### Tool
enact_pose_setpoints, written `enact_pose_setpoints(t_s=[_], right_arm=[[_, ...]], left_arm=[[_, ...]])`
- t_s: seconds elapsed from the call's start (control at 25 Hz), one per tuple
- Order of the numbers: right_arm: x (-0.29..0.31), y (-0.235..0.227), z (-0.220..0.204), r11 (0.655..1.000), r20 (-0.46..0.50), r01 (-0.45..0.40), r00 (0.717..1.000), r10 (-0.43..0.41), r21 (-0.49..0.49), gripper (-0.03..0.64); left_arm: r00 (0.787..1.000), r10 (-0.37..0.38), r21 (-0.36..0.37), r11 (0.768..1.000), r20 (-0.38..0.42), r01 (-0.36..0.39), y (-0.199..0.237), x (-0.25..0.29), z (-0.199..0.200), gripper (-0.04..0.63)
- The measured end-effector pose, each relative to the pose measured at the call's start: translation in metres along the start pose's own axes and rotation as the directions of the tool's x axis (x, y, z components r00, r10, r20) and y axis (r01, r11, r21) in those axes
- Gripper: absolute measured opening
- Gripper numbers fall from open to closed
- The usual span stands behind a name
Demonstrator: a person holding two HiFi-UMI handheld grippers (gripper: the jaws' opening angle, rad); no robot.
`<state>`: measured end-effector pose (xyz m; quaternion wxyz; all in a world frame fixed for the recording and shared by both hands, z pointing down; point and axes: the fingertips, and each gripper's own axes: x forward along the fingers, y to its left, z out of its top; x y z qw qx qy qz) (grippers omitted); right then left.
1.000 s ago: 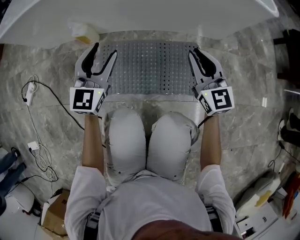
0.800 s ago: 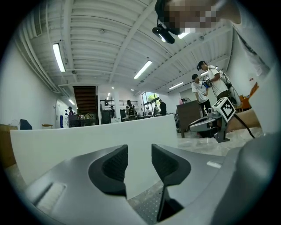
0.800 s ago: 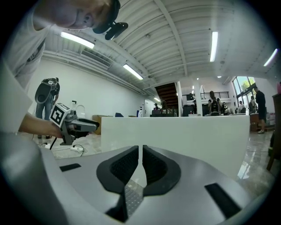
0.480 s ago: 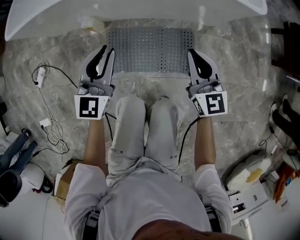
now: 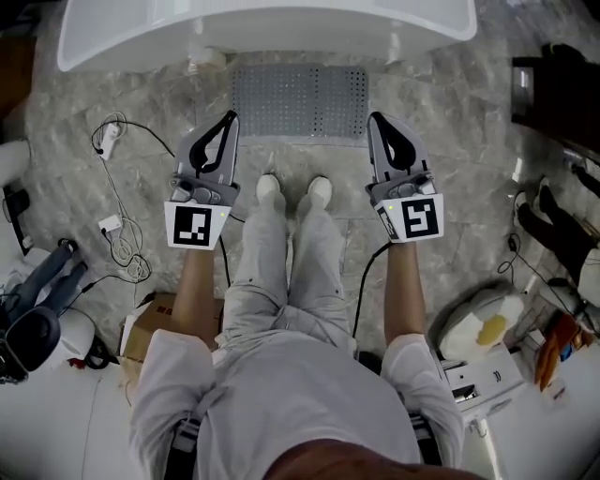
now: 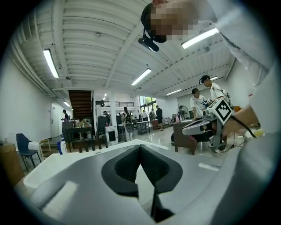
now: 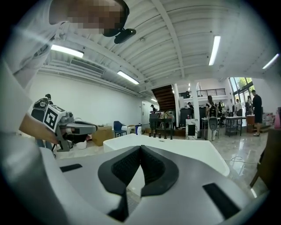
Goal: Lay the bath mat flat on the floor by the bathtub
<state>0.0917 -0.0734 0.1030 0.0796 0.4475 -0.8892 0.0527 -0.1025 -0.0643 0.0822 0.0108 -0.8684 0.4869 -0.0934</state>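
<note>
Holding the left gripper [image 5: 229, 119] and right gripper [image 5: 374, 121] clenched shut on nothing, the left's jaws just closed, we see the bath mat [image 5: 300, 101] flat on the floor [image 5: 450, 122] beyond them, just beside the bathtub [image 5: 262, 28].

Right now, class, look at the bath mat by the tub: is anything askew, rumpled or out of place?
Nothing stands out. The bath mat lies flat on the floor, square to the bathtub, with no corner folded.
</note>
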Motion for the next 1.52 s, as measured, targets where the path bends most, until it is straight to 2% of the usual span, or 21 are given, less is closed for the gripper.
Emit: enact_pose_setpoints(t_s=[0.32,0.48,0.64,0.84,0.92,1.08,1.28,1.4,1.52], right_arm=[[-0.052,0.018,0.115,1.000,0.014,0.015,1.000,-0.014,-0.015,0.002],[-0.079,0.029,0.159,0.999,0.014,0.035,0.999,-0.035,-0.001,0.000],[-0.098,0.053,0.197,0.998,0.014,0.039,0.999,-0.039,-0.038,0.000],[-0.116,0.071,0.243,0.997,0.068,0.045,0.997,-0.041,-0.057,0.000],[-0.125,0.076,0.254,0.997,0.090,0.050,0.995,-0.044,-0.058,0.000],[-0.143,0.084,0.267,0.996,0.115,0.052,0.992,-0.043,-0.076,0.000],[-0.149,0.095,0.281,0.994,0.146,0.052,0.988,-0.039,-0.092,0.000],[-0.139,0.102,0.283,0.995,0.153,0.041,0.988,-0.026,-0.095,0.000],[-0.125,0.116,0.289,0.994,0.161,0.017,0.987,0.000,-0.107,0.000]], left_arm=[[0.999,-0.035,0.010,0.999,0.019,0.035,-0.011,-0.035,0.118,0.002],[0.999,-0.036,-0.031,0.999,0.033,0.037,-0.012,-0.056,0.169,0.000],[0.995,-0.089,-0.023,0.996,0.048,0.090,-0.032,-0.077,0.212,0.000],[0.991,-0.103,-0.045,0.993,0.085,0.107,-0.044,-0.095,0.260,0.000],[0.991,-0.098,-0.050,0.993,0.093,0.103,-0.046,-0.106,0.270,0.000],[0.992,-0.109,-0.035,0.993,0.058,0.111,-0.050,-0.128,0.268,0.000],[0.993,-0.094,-0.063,0.993,0.068,0.099,-0.037,-0.152,0.272,0.000],[0.995,-0.067,-0.106,0.992,0.075,0.075,-0.021,-0.161,0.264,0.000],[0.995,-0.063,-0.118,0.990,0.077,0.072,-0.009,-0.169,0.257,0.000]])
